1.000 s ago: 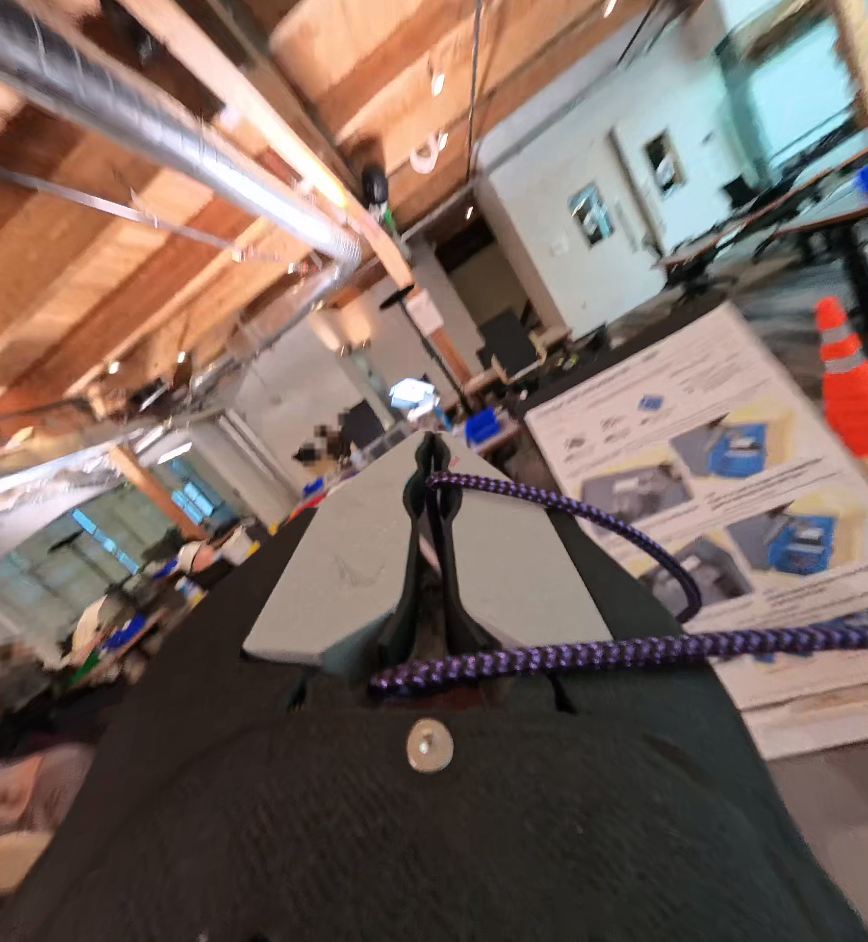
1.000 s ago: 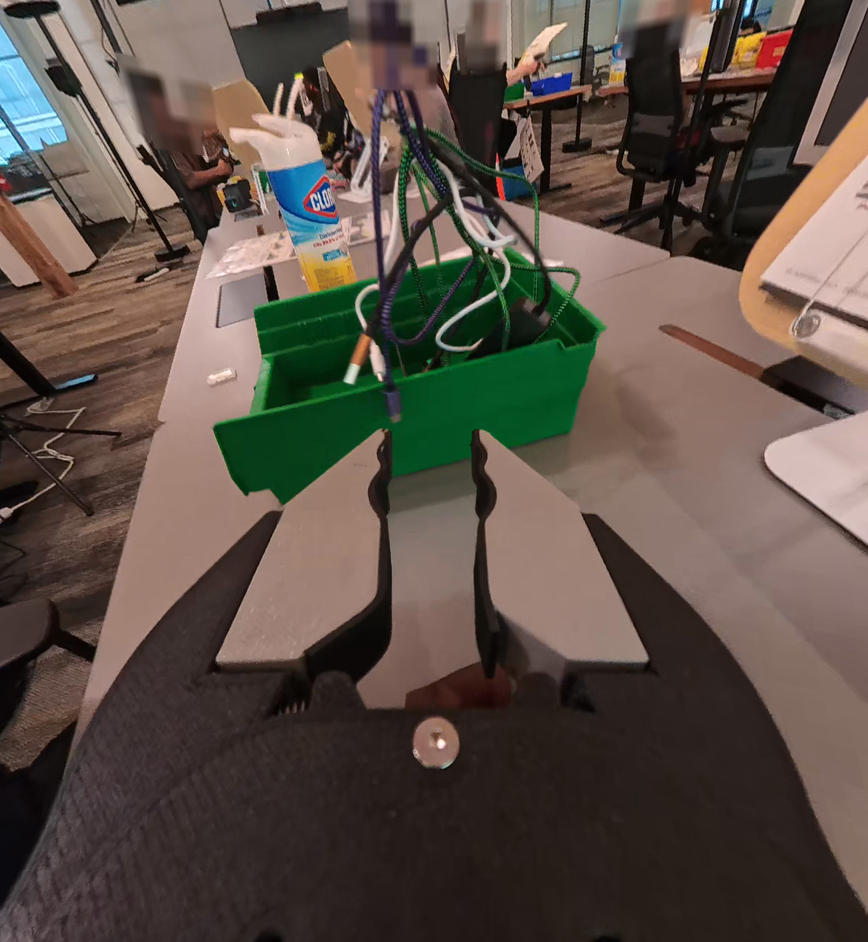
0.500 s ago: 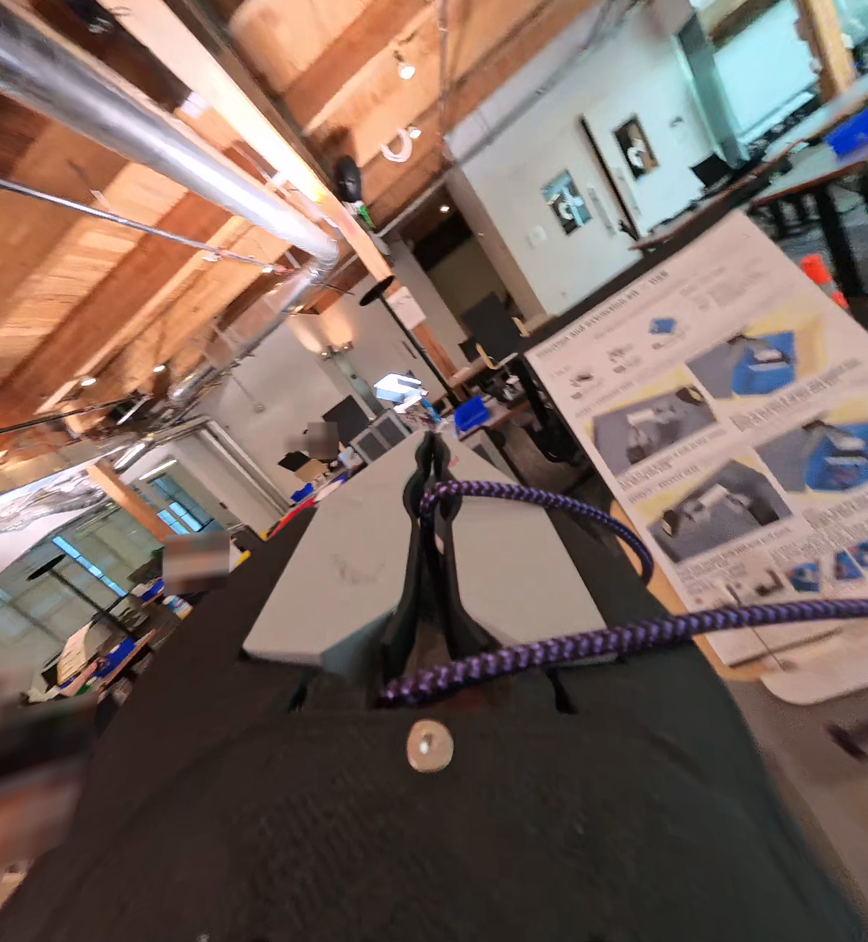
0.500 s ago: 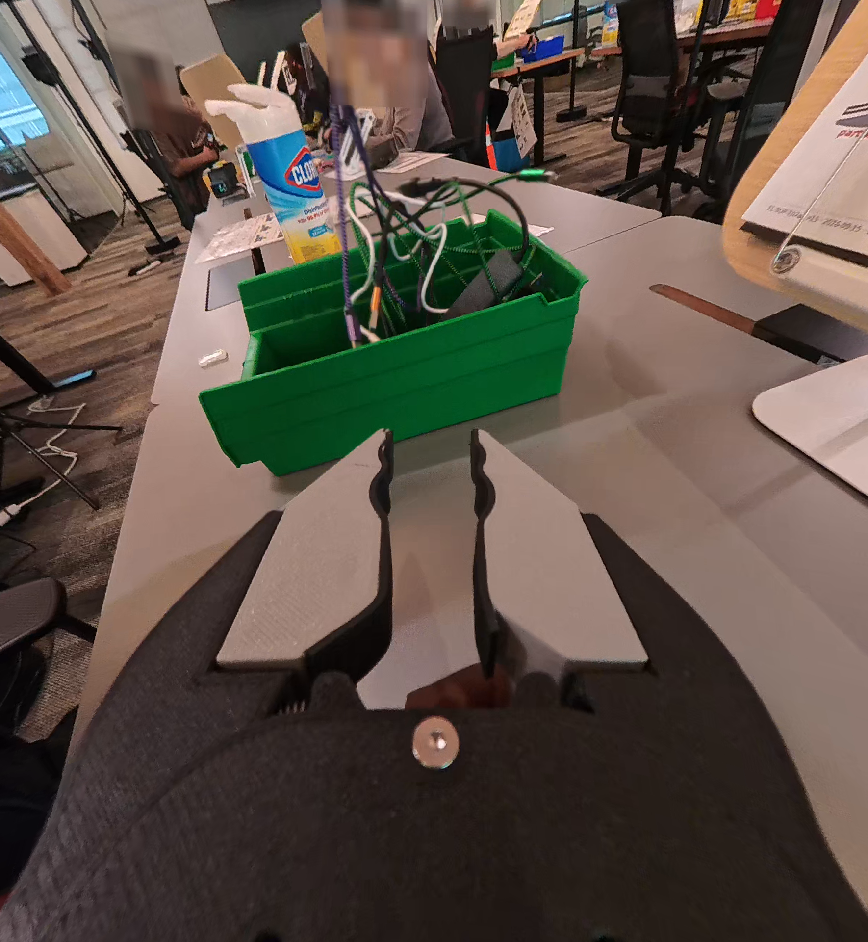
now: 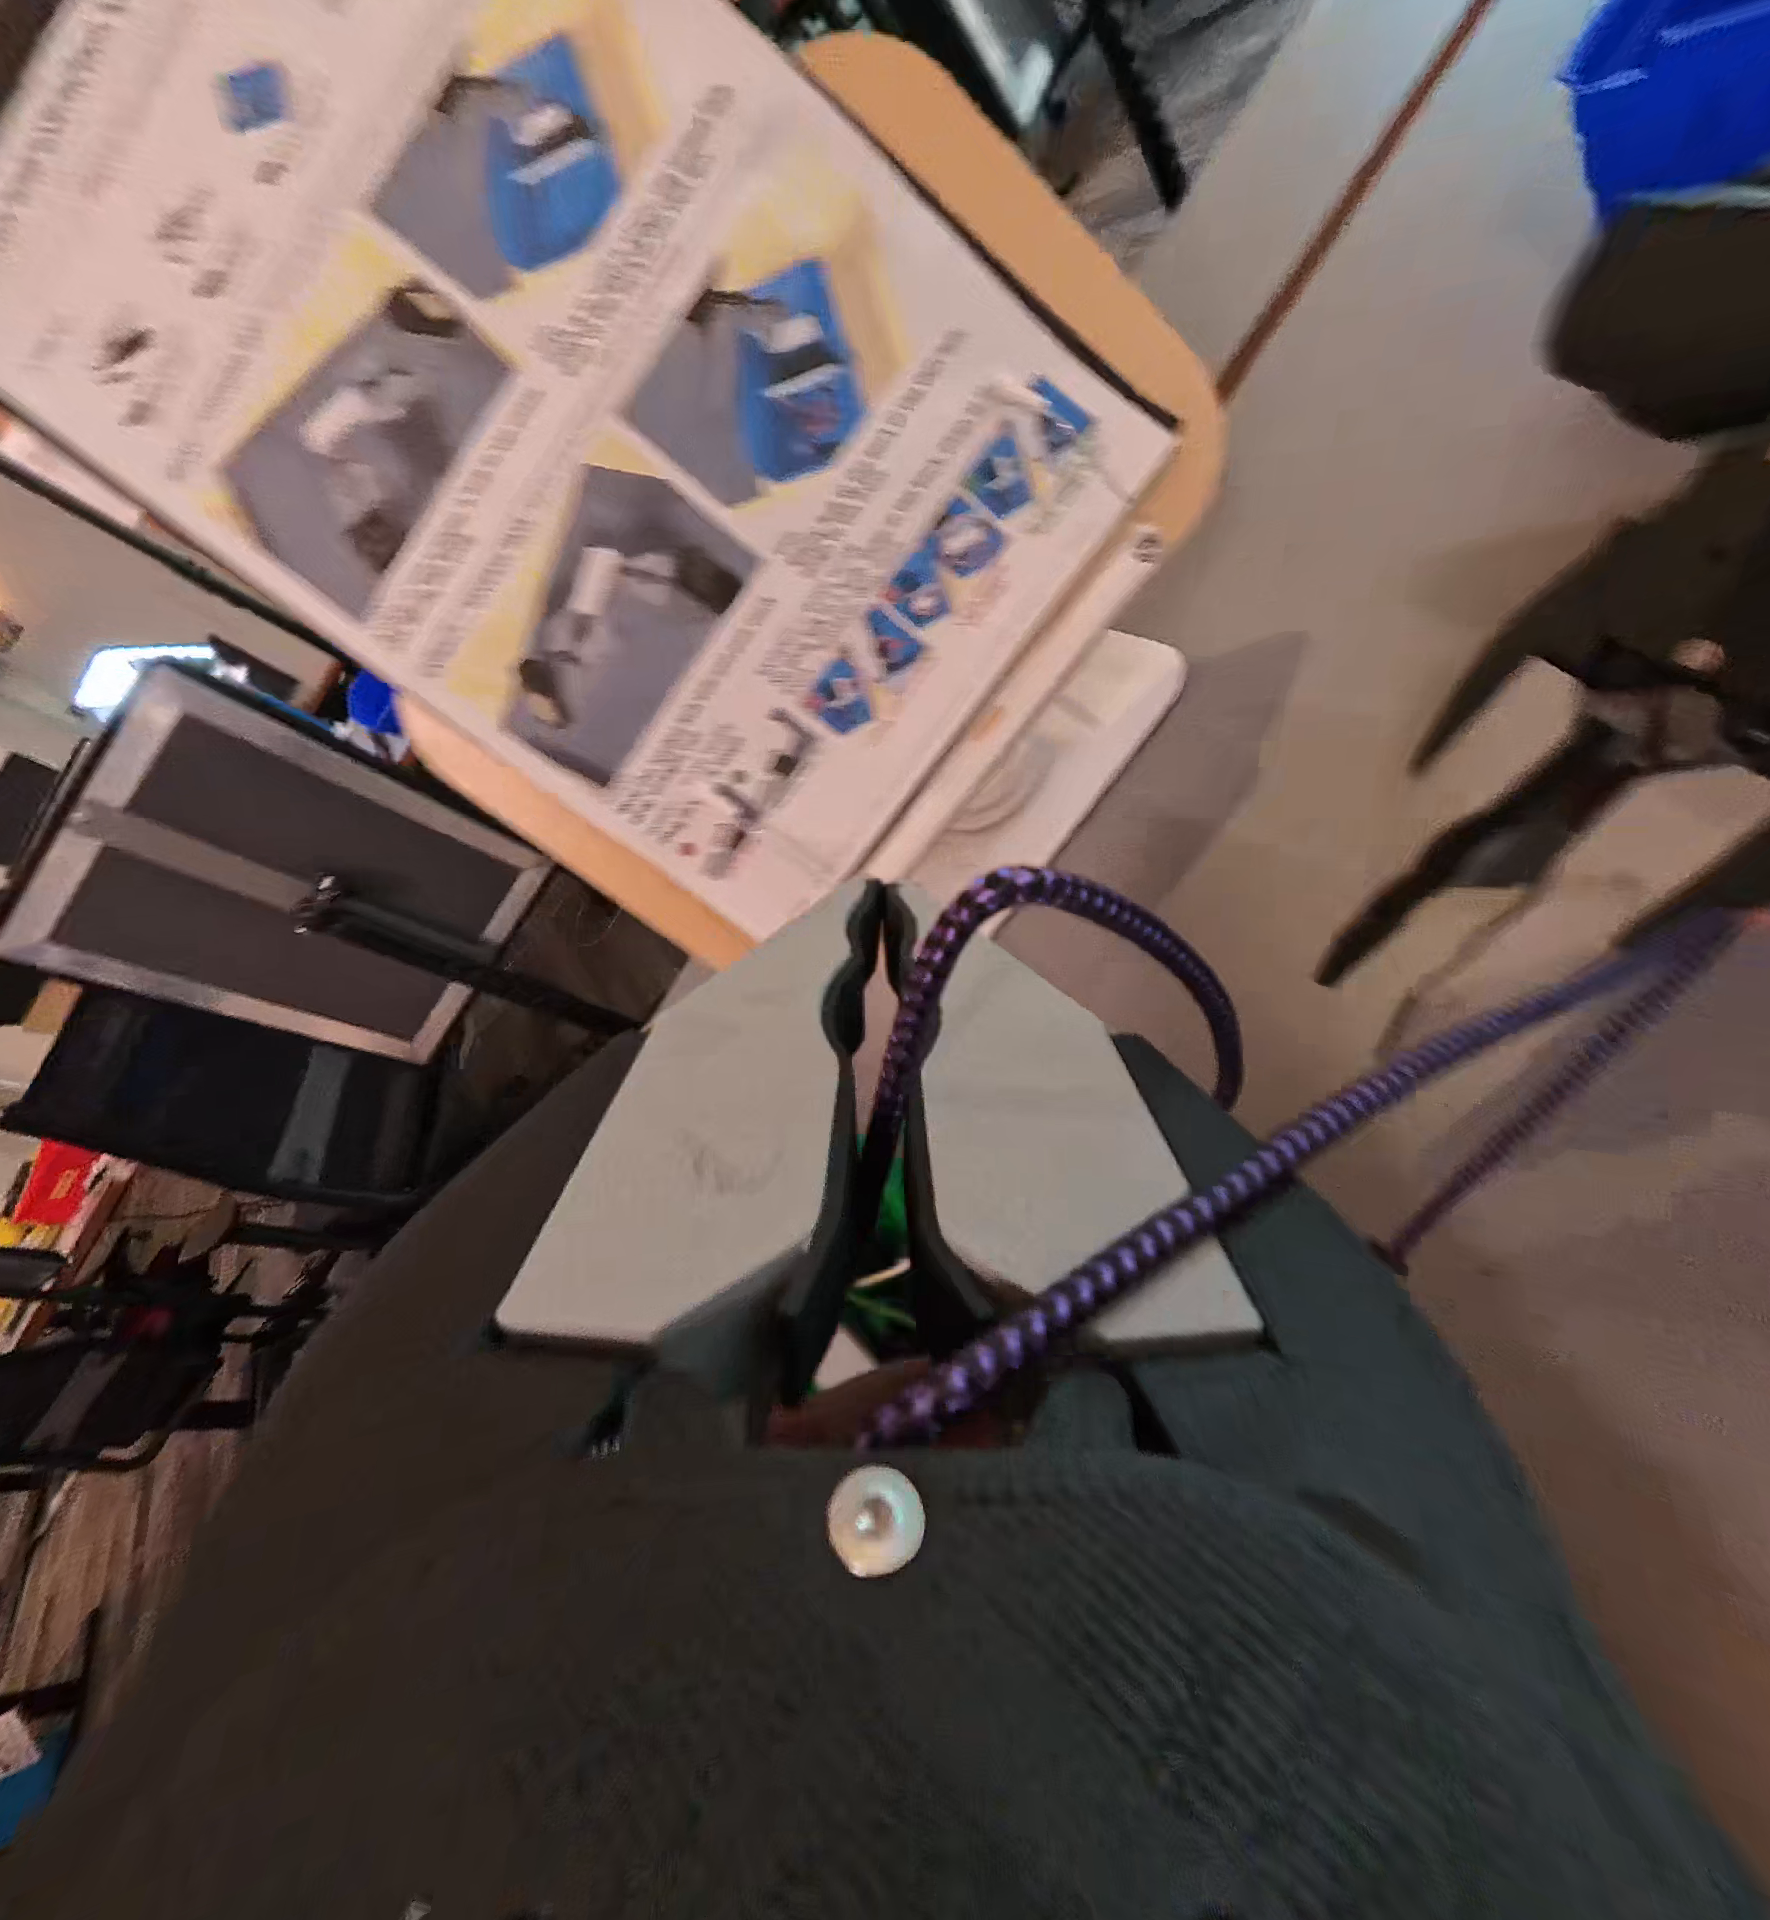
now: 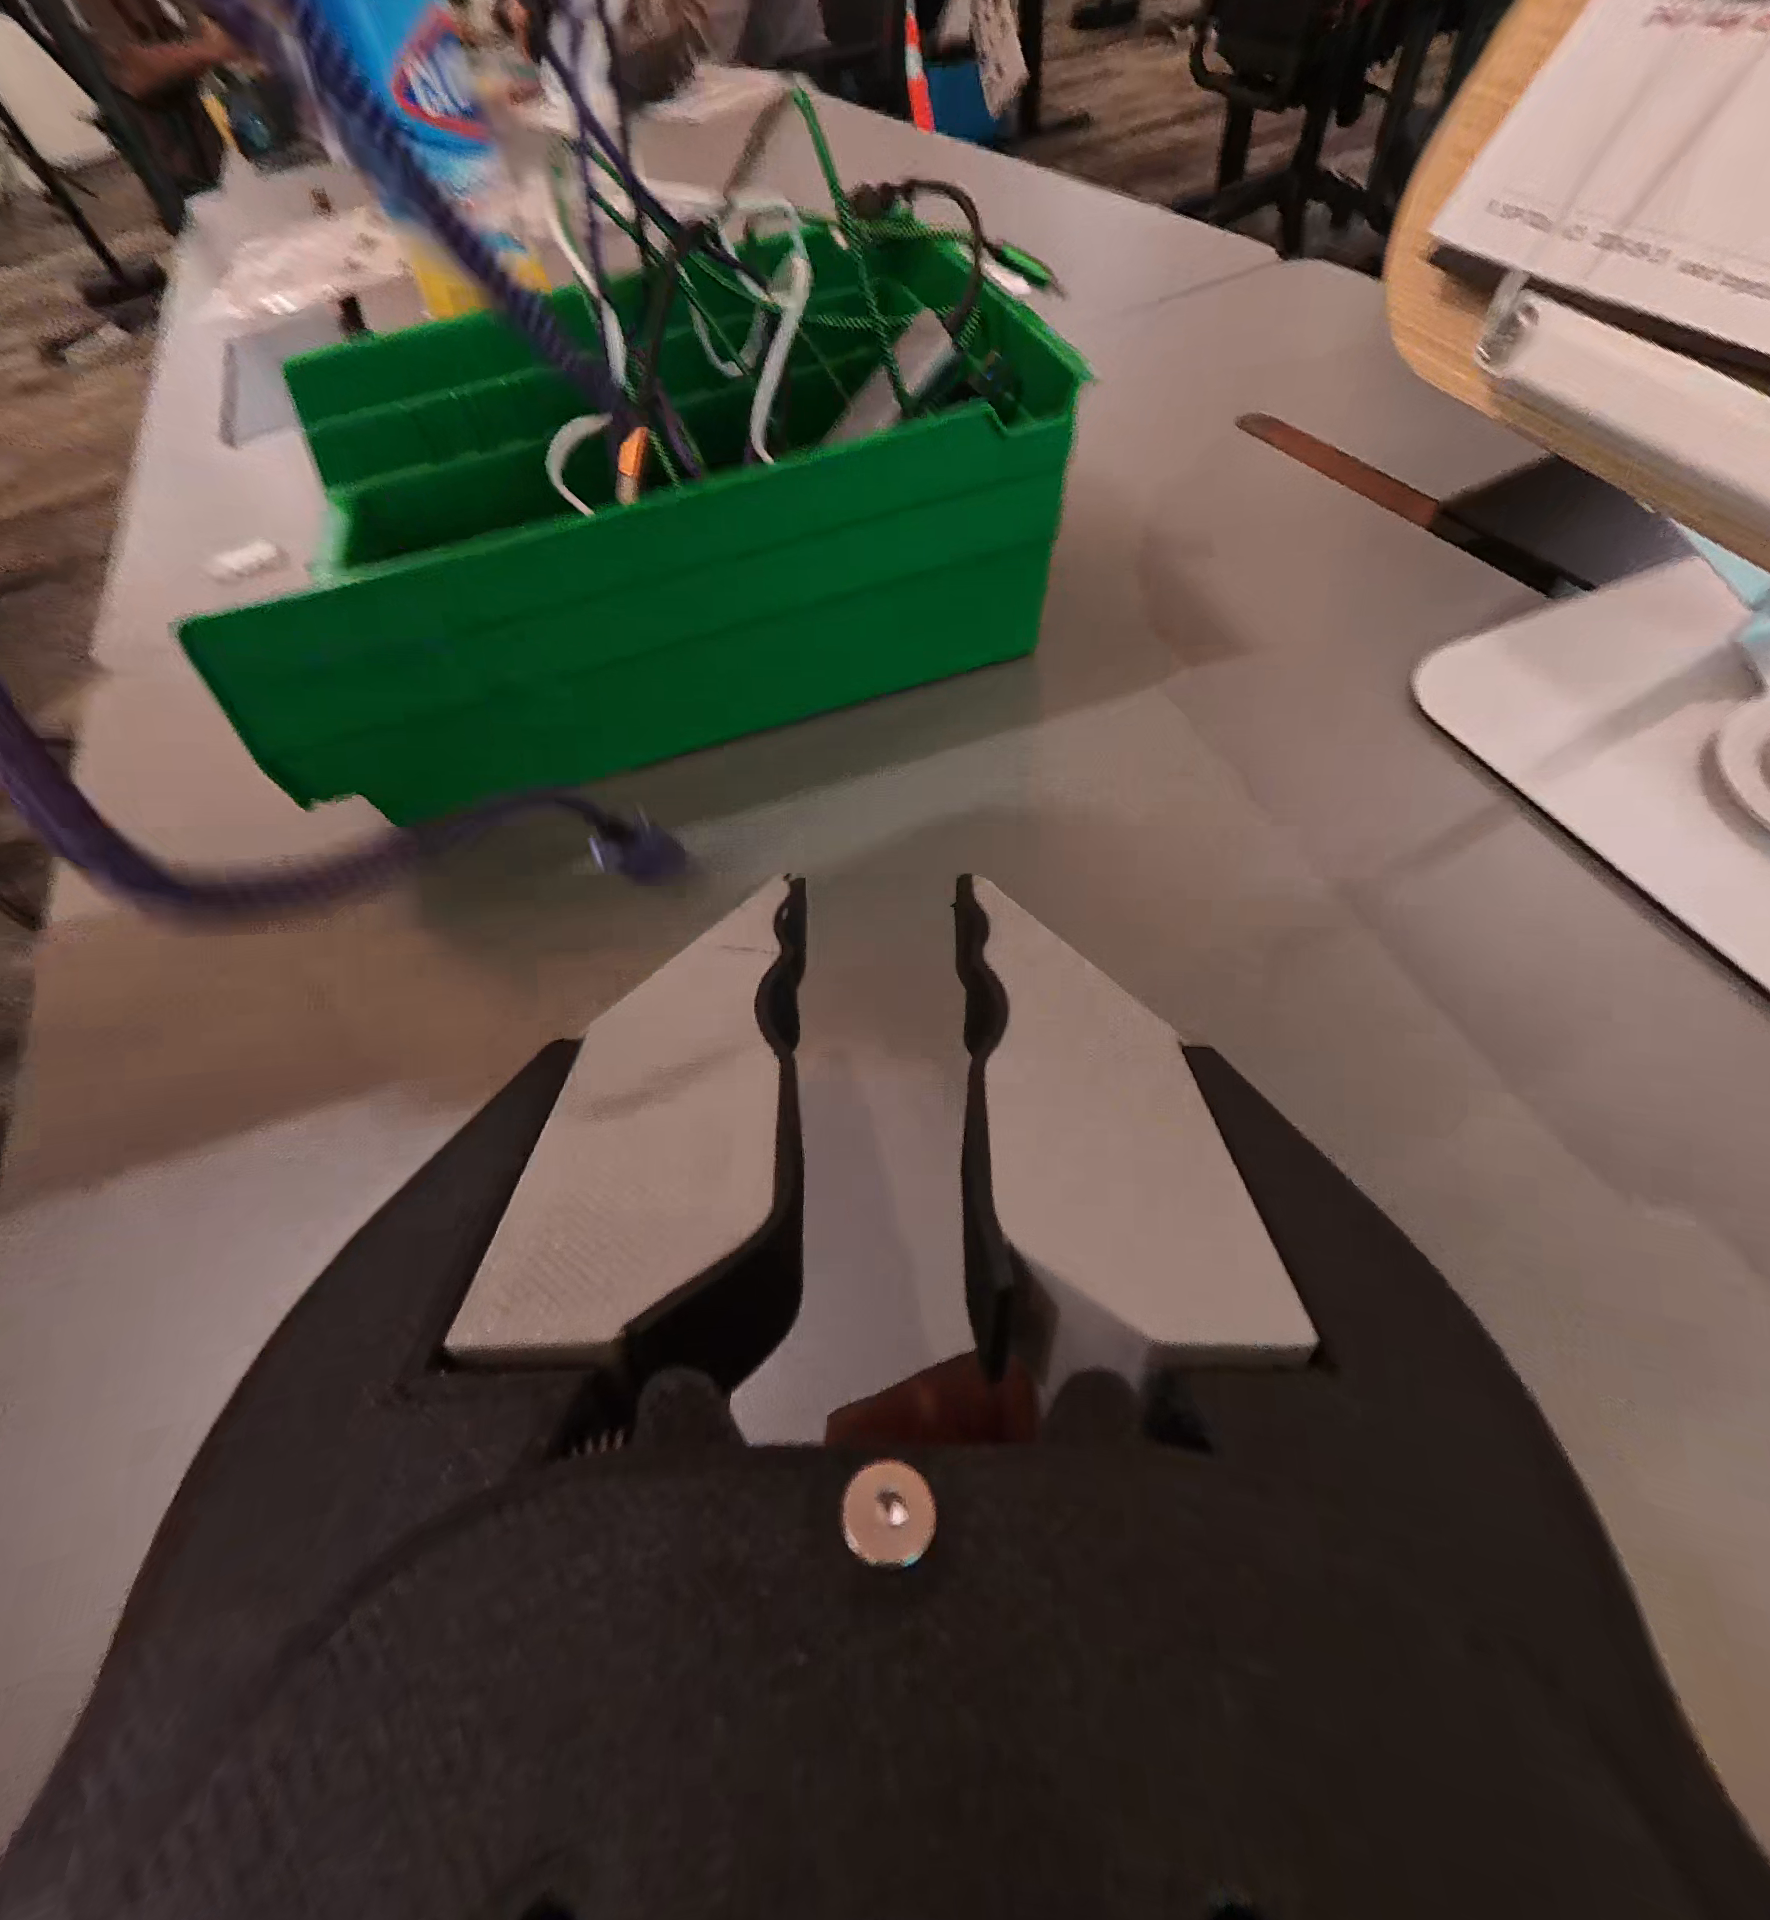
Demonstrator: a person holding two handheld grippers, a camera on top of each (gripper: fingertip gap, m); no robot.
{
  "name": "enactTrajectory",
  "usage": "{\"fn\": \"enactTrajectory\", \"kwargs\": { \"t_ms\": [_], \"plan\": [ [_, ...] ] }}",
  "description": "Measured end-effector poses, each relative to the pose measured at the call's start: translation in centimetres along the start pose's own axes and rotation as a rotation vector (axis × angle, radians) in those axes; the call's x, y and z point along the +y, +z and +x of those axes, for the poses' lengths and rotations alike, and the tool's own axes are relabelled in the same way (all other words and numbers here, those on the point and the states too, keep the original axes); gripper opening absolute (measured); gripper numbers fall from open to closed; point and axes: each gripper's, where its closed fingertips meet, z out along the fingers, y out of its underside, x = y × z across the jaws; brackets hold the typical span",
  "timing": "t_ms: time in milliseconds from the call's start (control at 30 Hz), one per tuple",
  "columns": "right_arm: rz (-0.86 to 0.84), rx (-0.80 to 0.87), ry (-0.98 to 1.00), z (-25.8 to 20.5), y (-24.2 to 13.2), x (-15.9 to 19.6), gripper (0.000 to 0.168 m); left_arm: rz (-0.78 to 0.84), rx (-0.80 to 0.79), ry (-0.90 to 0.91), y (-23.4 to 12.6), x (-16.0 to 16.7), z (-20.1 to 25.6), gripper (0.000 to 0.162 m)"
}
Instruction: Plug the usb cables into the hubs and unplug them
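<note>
The left gripper (image 5: 876,914) is squeezed tight on a purple cable (image 5: 1089,1288), which loops out past its tips and runs back over its right finger. In the right wrist view that purple cable (image 6: 237,883) hangs down at the left, and its plug end (image 6: 642,847) lies on the grey table (image 6: 1224,935) just in front of a green bin (image 6: 652,634) full of tangled cables. The right gripper (image 6: 876,894) hovers near the plug, fingers apart and holding nothing
</note>
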Motion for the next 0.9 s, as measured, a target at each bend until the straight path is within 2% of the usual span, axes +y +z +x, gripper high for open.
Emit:
{"fn": "enactTrajectory", "kwargs": {
  "t_ms": [67,200,267,333,367,467,567,667,800,833,867,900],
  "plan": [
    [-0.064,0.045,-0.008,1.6,-1.0,1.4,0.020,-0.008,0.019,0.036,1.1,0.5,4.5,0.000],
    [-0.105,0.094,0.060,4.0,-3.6,3.6,0.022,-0.036,0.058,0.071,2.1,2.5,12.7,0.000],
    [-0.094,0.098,0.093,4.5,-4.3,3.8,0.024,-0.037,0.178,0.006,1.7,3.1,17.5,0.039],
    [-0.095,0.115,0.097,5.1,-4.5,4.0,0.024,-0.025,0.248,-0.042,1.1,3.0,20.8,0.060],
    [-0.095,0.123,0.096,5.2,-4.5,4.0,0.024,0.006,0.248,-0.043,0.7,2.6,21.7,0.065],
    [-0.096,0.129,0.095,5.2,-4.3,4.0,0.024,0.069,0.224,-0.038,-0.5,1.5,22.9,0.064],
    [-0.119,0.156,0.071,5.4,-4.2,4.4,0.025,0.082,0.265,-0.144,-2.8,0.8,23.2,0.063],
    [-0.119,0.166,0.078,5.8,-4.2,4.6,0.025,0.150,0.258,-0.250,-6.2,-0.2,21.1,0.073],
    [-0.095,0.139,0.126,5.8,-4.2,4.4,0.026,0.268,0.218,-0.300,-10.6,-1.2,16.8,0.089],
    [-0.091,0.141,0.134,5.9,-4.2,4.3,0.026,0.306,0.168,-0.311,-10.9,-1.4,15.4,0.080],
    [-0.088,0.141,0.141,6.0,-4.1,4.3,0.026,0.320,0.106,-0.331,-10.5,-1.3,14.1,0.062],
    [-0.085,0.139,0.148,6.0,-4.0,4.3,0.026,0.292,0.069,-0.333,-9.6,-0.9,13.5,0.059]
  ]
}}
